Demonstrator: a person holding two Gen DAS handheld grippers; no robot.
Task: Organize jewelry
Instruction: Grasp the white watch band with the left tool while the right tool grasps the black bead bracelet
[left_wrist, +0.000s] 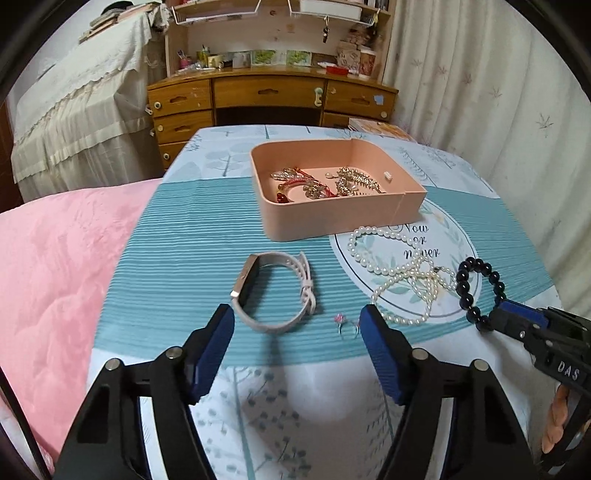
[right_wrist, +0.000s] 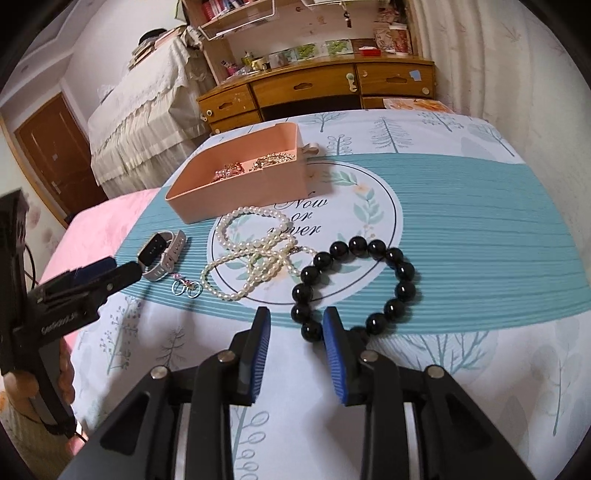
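Left wrist view: the left gripper tilts down at the cloth, jaws apart with nothing pressed between them; the near loop of the watch lies just ahead, between the blue pads, untouched. Beside the right pad lie two small rings. In the right wrist view the right gripper also slants down, its jaws narrowly parted and unclenched, with the nearest bead of the black bracelet in the gap between the tips; whether a pad touches it cannot be told. A hand shows at the left edge on the other tool's grip. Past the bracelet, the pearl necklace lies looped on the printed circle, touching the bracelet's far side. Farther on stands the pink box, open, holding gold and red jewelry. The cloth is white with teal stripes and tree prints; a pink blanket lies to its left. Beyond stand a wooden desk with drawers and shelves, a draped cabinet, a curtain and a brown door.
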